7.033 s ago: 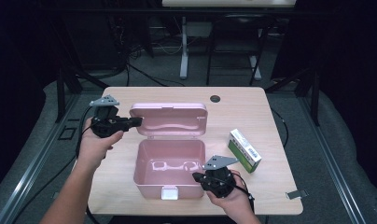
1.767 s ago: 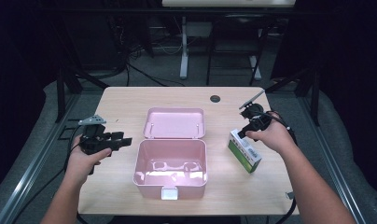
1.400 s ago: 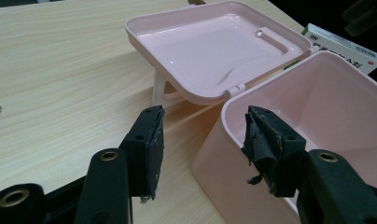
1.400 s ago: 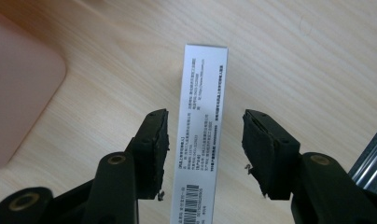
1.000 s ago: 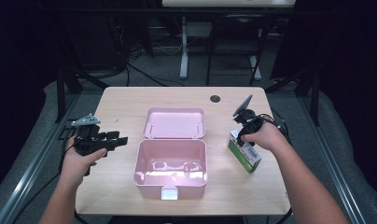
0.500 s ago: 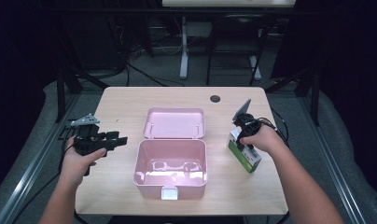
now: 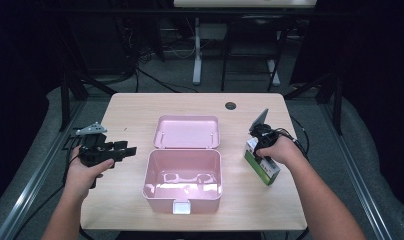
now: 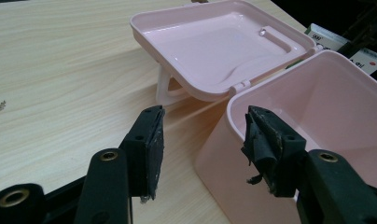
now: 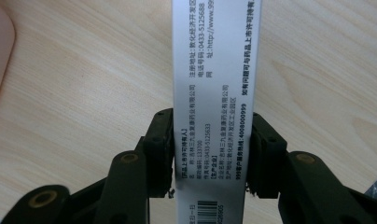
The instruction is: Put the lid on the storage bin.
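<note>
A pink plastic box (image 7: pixel 160 195) stands open mid-table, its lid (image 7: pixel 187 132) lying back flat behind it. A green-and-white medicine carton (image 7: pixel 266 171) lies to the right of it. My right gripper (image 7: pixel 257 145) comes down on the carton's far end. In the right gripper view its jaws press both long sides of the white printed carton (image 9: pixel 214 70), so the right gripper (image 9: pixel 210 149) is shut on it. My left gripper (image 7: pixel 127 149) hovers left of the box, open and empty. The left gripper view has the left gripper (image 8: pixel 203 140) facing the box wall (image 8: pixel 214 158).
The wooden table (image 7: pixel 140 105) has a black cable grommet (image 7: pixel 230 105) near its far edge. Bare wood lies left of the pink box and in front of it. The carton rests close to the table's right edge. Dark floor, cables and a desk leg surround the table.
My right gripper has dropped from above the carton onto its far end and closed on it. The left gripper has barely shifted, staying left of the box.
</note>
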### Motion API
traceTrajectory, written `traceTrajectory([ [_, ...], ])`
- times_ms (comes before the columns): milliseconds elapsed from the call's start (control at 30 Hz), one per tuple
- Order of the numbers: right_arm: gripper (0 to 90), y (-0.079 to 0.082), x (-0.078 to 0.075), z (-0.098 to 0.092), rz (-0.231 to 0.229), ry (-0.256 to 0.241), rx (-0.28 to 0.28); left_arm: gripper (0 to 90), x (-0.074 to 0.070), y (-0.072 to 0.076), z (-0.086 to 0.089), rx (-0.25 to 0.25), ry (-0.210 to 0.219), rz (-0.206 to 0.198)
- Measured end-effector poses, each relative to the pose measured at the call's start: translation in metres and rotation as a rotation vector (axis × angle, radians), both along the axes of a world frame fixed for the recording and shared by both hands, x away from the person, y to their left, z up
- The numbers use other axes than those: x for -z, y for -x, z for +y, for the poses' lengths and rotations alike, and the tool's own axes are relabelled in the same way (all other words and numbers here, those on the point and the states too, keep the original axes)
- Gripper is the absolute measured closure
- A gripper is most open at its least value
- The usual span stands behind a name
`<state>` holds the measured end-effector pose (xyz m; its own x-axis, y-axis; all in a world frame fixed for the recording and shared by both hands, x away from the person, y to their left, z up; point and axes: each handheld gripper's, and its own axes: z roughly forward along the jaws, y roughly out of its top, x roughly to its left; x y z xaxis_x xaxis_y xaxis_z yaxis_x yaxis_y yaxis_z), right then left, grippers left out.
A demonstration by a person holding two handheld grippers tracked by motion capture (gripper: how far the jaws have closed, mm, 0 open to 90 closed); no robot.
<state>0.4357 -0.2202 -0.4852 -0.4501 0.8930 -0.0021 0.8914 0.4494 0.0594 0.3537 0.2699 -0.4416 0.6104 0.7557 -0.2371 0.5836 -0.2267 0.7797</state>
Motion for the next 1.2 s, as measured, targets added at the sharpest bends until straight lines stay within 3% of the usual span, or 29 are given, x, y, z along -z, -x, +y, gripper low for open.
traceTrajectory([
  [567, 61.3, 0.003, -0.002, 0.001, 0.006, 0.012, -0.019, 47.2, 0.001, 0.000, 0.001, -0.004, 0.001, 0.004],
  [867, 61.3, 0.009, -0.019, 0.003, -0.014, -0.001, -0.046, 47.2, 0.001, 0.000, 0.001, -0.006, 0.002, 0.000],
  [1200, 61.4, 0.018, -0.041, 0.009, -0.032, 0.018, -0.095, 47.2, 0.001, -0.001, 0.001, -0.006, 0.001, 0.001],
])
